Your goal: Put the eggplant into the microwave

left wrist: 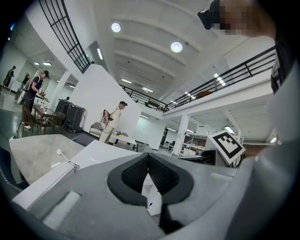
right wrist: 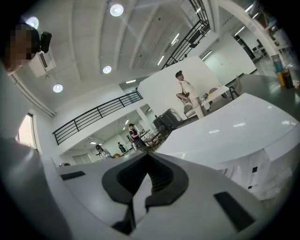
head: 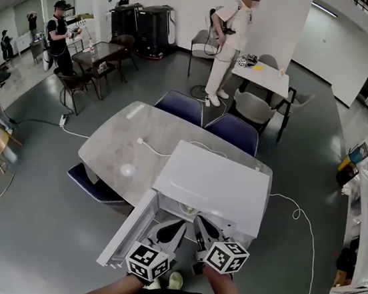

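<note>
left gripper [head: 177, 227] closed, right gripper [head: 199, 223] closed, microwave [head: 214, 182] open

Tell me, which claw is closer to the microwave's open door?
Left. The left claw sits right beside the door; the right claw is farther off, on the left claw's far side.

Grey marble table [head: 113, 147], white microwave [head: 216, 184] at its near edge, white cable [head: 153, 150] beside
</note>
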The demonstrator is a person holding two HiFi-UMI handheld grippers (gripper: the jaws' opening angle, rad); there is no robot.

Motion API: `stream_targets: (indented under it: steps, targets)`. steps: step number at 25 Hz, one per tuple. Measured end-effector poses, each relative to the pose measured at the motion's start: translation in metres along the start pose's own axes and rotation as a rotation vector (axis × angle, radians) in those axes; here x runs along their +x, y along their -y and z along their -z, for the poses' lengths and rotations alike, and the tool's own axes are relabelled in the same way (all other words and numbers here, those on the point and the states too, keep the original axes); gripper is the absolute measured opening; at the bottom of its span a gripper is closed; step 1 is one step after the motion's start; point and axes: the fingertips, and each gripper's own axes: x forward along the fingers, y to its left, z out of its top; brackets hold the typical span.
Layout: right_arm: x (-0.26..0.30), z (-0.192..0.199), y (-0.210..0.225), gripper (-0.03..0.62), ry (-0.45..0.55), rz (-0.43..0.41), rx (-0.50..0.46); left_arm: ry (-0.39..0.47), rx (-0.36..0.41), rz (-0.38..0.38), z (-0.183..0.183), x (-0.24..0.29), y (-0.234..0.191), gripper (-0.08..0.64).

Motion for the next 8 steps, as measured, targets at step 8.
stream_targets:
  steps: [8]
  targets:
    - [0.004, -0.0032, -0.0058, 0.0, -0.003, -0.014, -0.013, 0.003, -0.001, -0.013, -0.0027, -0.0008, -0.0012, 0.006]
